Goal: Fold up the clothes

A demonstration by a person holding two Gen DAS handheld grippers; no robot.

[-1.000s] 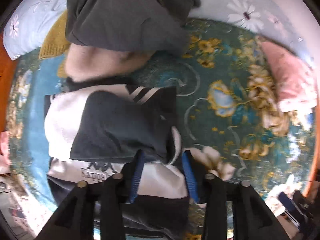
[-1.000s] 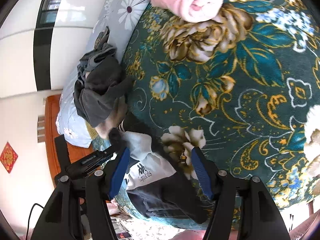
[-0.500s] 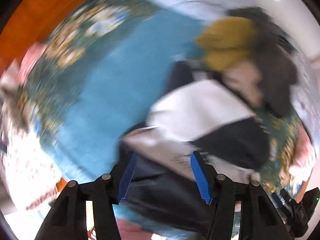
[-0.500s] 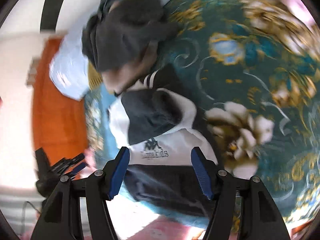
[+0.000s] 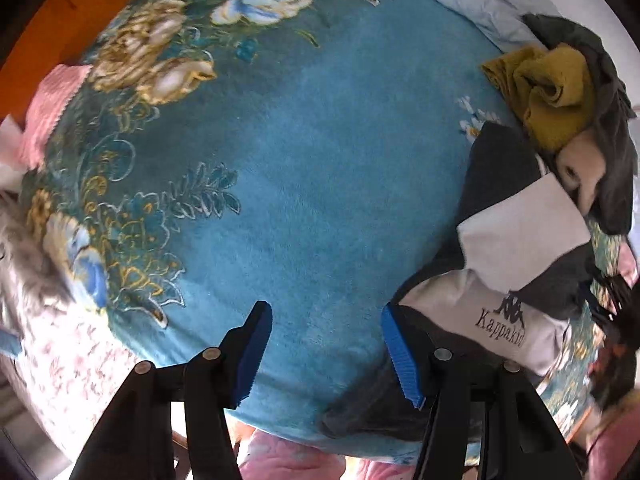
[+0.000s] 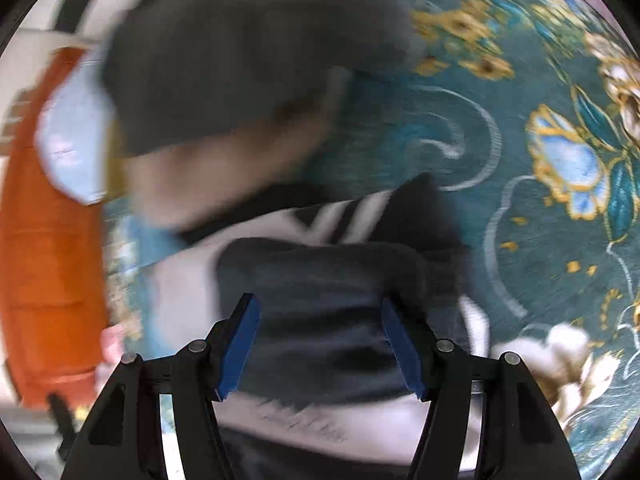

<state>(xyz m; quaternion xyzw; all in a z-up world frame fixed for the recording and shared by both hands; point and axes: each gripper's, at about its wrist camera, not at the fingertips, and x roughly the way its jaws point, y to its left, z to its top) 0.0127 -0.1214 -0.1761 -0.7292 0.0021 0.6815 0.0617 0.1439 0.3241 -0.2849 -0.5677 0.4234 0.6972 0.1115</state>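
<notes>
In the left wrist view we count one black-and-white sweatshirt (image 5: pixel 516 236), folded and bearing a Kappa logo, lying at the right edge of the teal floral blanket (image 5: pixel 312 168) on the bed, and beside it one heap holding a mustard garment (image 5: pixel 548 92), a dark grey one (image 5: pixel 612 136) and a beige one (image 5: pixel 580 172). Our left gripper (image 5: pixel 326 344) points forward over bare blanket, jaws wide apart and holding nothing, its right finger just beside the sweatshirt. In the blurred right wrist view we see the same sweatshirt (image 6: pixel 320 292) below the right gripper (image 6: pixel 318 344), whose jaws are spread and empty, with the grey garment (image 6: pixel 240 64) beyond.
</notes>
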